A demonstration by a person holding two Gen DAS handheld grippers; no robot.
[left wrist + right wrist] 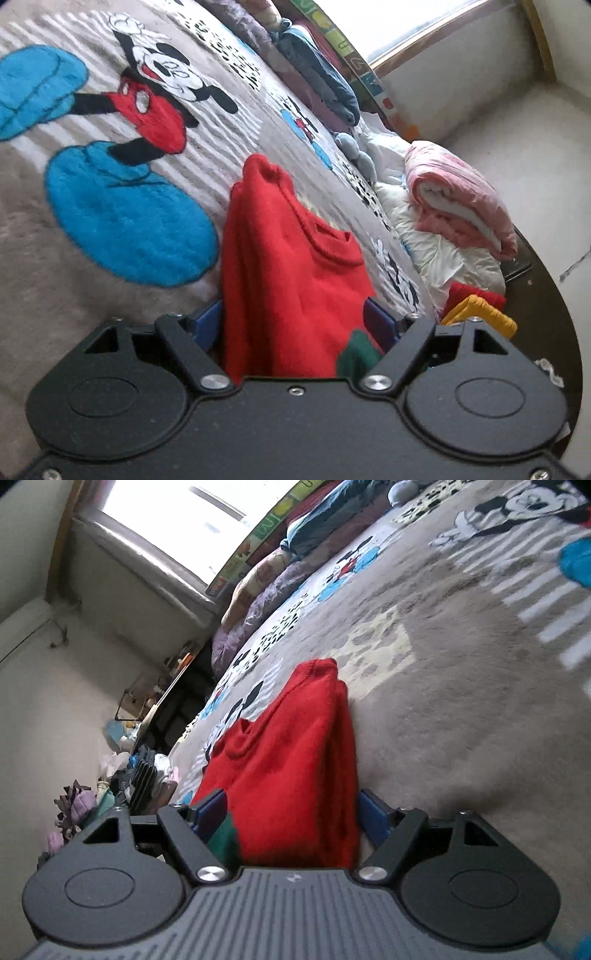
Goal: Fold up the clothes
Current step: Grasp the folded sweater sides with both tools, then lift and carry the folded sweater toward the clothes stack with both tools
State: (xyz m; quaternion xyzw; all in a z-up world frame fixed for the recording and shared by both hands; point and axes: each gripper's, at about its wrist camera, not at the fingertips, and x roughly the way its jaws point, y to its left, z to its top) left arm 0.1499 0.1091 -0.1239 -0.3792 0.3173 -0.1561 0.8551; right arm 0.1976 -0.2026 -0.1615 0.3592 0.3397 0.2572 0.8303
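**Both tools pinching the red sweater over the bed**

Tools first: the left tool (295,325) and the right tool (291,812) each have a bunch of red sweater (288,280) packed between their blue pads, so both read as pressed onto the knit rather than spread wide. How hard the pads bite is hidden by the cloth.

Largest in view is the bed, covered by a grey cartoon-mouse blanket (110,184). The sweater sits over it, gathered into a ridge that runs away from each camera. A rolled pink quilt (458,199) lies at 2 o'clock in the left view, with a red and yellow folded pile (476,306) at 3 o'clock, near the bed's edge.

Step in hand, as I judge it: the garment is held by two points at once, which fits either carrying a fold across or lifting the piece to lay it flat. The frames do not settle which. Whatever follows calls for both grips to hold evenly, since the thick knit will sag between them.

The sweater's long axis points from 6 toward 12 o'clock in both wrist views, with a rolled hem or neckline edge (328,247) just right of centre and a small green patch (221,838) down by the pads.
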